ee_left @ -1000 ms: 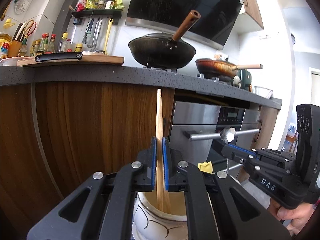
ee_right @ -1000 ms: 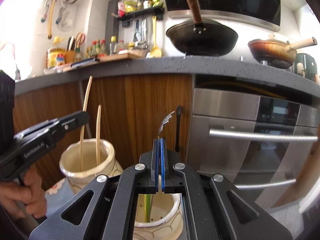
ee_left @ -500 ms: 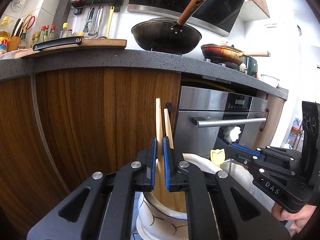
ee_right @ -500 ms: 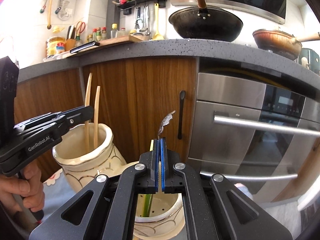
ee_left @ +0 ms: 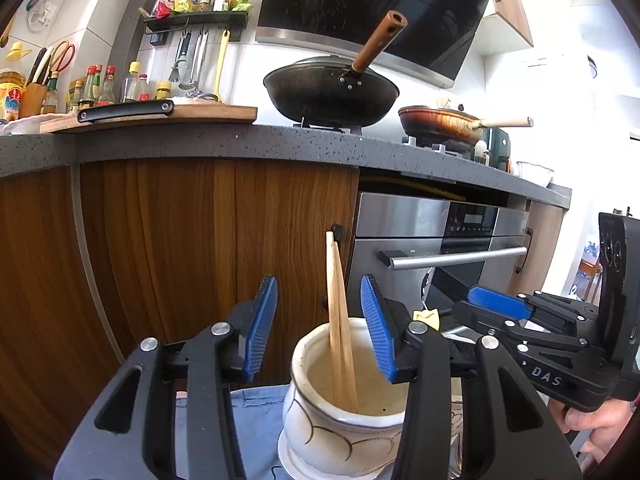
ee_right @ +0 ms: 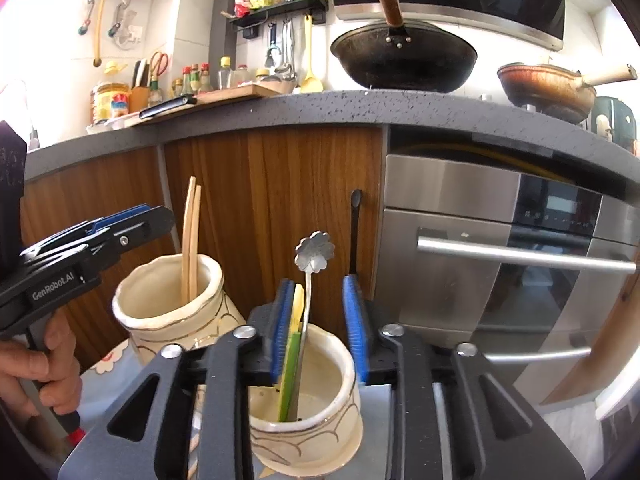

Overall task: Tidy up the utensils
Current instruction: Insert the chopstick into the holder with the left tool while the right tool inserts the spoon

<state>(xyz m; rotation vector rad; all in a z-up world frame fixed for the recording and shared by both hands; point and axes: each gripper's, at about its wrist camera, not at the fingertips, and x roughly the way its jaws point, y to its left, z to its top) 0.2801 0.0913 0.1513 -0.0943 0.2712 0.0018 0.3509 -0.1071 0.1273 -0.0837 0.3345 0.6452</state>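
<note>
In the left wrist view my left gripper (ee_left: 319, 330) is open, its blue pads either side of two wooden chopsticks (ee_left: 336, 320) that stand in a cream ceramic holder (ee_left: 340, 432). In the right wrist view my right gripper (ee_right: 318, 328) is open around a metal spoon (ee_right: 308, 288) with a flower-shaped end and a green-yellow utensil (ee_right: 291, 360), both standing in a second cream holder (ee_right: 320, 420). The chopsticks (ee_right: 190, 240) and their holder (ee_right: 168, 316) show at left there, with the left gripper (ee_right: 132, 220) beside them. The right gripper (ee_left: 492, 304) shows at the right of the left view.
Both holders stand on a light blue cloth (ee_left: 256, 420) in front of wooden cabinet doors (ee_left: 180, 260) and a steel oven (ee_right: 500, 264). Above, a grey counter (ee_left: 240, 140) carries a cutting board, a black wok (ee_left: 332, 92) and a pan.
Both grippers have opened: the left let go of the chopstick, the right let go of the spoon. Both utensils now stand free in their holders.
</note>
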